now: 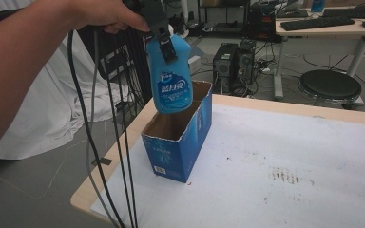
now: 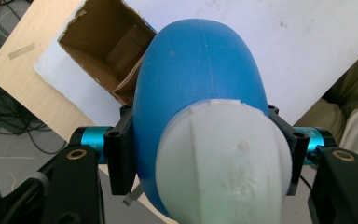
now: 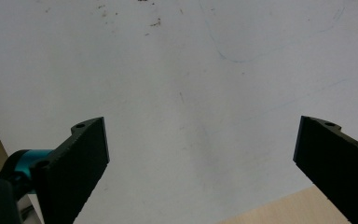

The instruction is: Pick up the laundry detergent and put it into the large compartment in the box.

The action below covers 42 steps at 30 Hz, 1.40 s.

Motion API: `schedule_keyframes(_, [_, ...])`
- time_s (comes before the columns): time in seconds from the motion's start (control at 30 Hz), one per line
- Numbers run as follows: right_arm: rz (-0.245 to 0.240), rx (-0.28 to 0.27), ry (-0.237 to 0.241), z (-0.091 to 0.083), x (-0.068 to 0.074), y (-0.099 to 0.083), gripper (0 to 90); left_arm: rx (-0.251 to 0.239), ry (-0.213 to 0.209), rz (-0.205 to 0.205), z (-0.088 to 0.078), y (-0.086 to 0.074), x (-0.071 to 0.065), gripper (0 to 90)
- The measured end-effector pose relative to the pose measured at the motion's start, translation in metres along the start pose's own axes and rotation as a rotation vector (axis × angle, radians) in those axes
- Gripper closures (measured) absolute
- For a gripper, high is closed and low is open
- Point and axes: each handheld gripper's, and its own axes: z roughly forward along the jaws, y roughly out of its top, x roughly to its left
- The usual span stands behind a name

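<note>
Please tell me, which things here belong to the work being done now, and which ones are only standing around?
In use, likely:
blue bottle, gripped near its white cap
left gripper
open blue carton under it

Around:
right gripper, open
keyboard
round stool
computer towers

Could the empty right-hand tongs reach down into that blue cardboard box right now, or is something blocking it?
Probably not. The left tongs hold the blue bottle right over the blue cardboard box, with its bottom at the open top, so the way in is taken. The right tongs stand open over the bare white table cover.
</note>
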Motion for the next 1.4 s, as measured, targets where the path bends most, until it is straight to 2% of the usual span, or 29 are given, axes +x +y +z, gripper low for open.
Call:
schedule_keyframes(0.2, [0.005, 0.006, -0.002, 0.0, 0.0, 0.0, 2.3, 0.047, 0.013, 0.007, 0.022, -0.003, 0.003, 38.3])
schedule_keyframes(0.33, [0.007, 0.01, -0.003, 0.001, 0.0, 0.0, 2.3, 0.043, 0.004, 0.012, 0.036, -0.006, 0.005, 38.3])
schedule_keyframes(0.47, [0.011, 0.011, -0.005, 0.001, 0.0, -0.001, 2.3, 0.061, 0.004, 0.046, 0.052, -0.007, 0.004, 38.3])
schedule_keyframes(0.63, [0.007, 0.011, -0.005, 0.002, 0.0, 0.001, 2.3, 0.062, 0.003, 0.063, 0.071, -0.01, 0.004, 38.3])
schedule_keyframes(1.03, [0.011, 0.024, -0.005, 0.003, 0.001, 0.001, 2.3, 0.083, -0.017, 0.07, 0.125, -0.023, 0.006, 38.3])
schedule_keyframes(1.4, [0.01, 0.032, 0.002, 0.007, 0.001, 0.002, 2.3, 0.098, -0.024, 0.073, 0.156, -0.029, 0.008, 38.3])
